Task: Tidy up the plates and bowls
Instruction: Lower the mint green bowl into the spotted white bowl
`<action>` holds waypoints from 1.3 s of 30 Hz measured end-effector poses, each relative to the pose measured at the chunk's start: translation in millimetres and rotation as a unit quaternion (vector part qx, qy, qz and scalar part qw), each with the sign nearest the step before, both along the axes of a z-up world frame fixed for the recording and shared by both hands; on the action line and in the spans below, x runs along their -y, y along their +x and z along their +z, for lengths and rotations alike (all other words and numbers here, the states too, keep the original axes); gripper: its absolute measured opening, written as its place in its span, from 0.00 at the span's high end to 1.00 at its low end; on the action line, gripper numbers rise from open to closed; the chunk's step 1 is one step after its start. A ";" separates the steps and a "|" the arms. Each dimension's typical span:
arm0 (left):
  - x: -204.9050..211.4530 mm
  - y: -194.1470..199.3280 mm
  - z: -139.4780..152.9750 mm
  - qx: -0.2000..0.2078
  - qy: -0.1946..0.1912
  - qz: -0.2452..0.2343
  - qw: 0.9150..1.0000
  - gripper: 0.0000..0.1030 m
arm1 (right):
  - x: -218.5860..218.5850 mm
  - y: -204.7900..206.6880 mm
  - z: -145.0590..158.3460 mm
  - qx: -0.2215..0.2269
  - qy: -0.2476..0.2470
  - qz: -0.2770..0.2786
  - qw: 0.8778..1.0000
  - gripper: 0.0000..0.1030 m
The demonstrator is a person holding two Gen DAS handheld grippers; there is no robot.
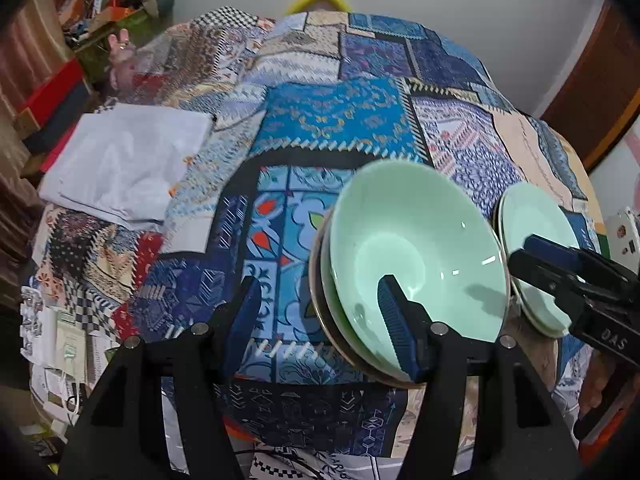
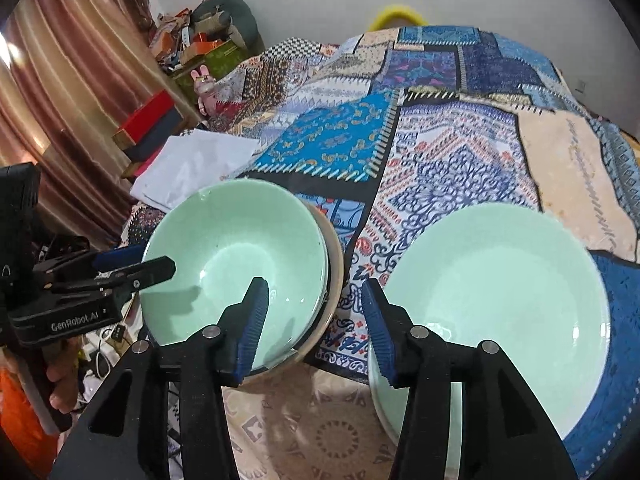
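A stack of bowls, its top one pale green [image 1: 416, 248], sits on the patchwork cloth; it also shows in the right wrist view [image 2: 232, 264]. To its right lies a stack of pale green plates [image 2: 500, 304], seen small in the left wrist view [image 1: 532, 228]. My left gripper [image 1: 320, 304] is open, its right finger over the bowl's near rim, its left finger outside. My right gripper [image 2: 314, 308] is open and empty, over the gap between bowls and plates; its right finger overlaps the plate's near edge.
A folded white cloth [image 1: 124, 160] lies at the far left of the patchwork-covered table [image 1: 336, 120]. Boxes and clutter [image 2: 192, 48] stand beyond it by a curtain. Papers and cables hang off the near left edge [image 1: 60, 340].
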State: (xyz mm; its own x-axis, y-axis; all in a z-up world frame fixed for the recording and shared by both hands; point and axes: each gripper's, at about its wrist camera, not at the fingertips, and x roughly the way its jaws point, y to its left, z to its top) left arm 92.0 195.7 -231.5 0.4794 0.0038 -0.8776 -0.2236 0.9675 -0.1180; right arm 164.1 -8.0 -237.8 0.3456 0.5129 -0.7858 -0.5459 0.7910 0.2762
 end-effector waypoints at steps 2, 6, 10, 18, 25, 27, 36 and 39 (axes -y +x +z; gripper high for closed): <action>2.0 -0.9 -6.6 -0.005 -0.001 -0.007 1.000 0.41 | -2.8 0.4 -6.4 -0.008 -0.002 0.001 1.000 0.57; 5.7 -1.9 -16.9 -0.013 -0.005 -0.019 1.000 0.43 | -8.2 -0.1 -15.5 -0.016 -0.007 0.004 1.000 0.57; 4.6 -3.2 -25.5 -0.015 -0.037 -0.019 0.999 0.44 | -13.1 1.1 -21.2 -0.025 -0.007 0.011 1.000 0.57; 7.9 11.3 -42.0 -0.030 -0.061 -0.018 0.998 0.56 | -17.0 10.1 -35.6 -0.060 0.000 0.010 0.998 0.58; 6.1 10.6 -43.2 -0.020 -0.081 -0.020 0.996 0.62 | -22.7 11.0 -39.9 -0.059 -0.007 0.016 0.998 0.67; 7.0 10.9 -42.5 -0.019 -0.077 -0.020 0.997 0.62 | -25.3 8.0 -40.0 -0.045 -0.020 0.018 0.999 0.67; 18.1 6.1 -35.9 -0.008 -0.041 -0.007 0.999 0.62 | -19.8 13.4 -39.2 -0.059 -0.006 0.001 0.998 0.70; 18.2 7.3 -34.4 -0.006 -0.035 -0.007 0.999 0.62 | -20.2 12.1 -38.8 -0.055 -0.010 0.000 0.998 0.70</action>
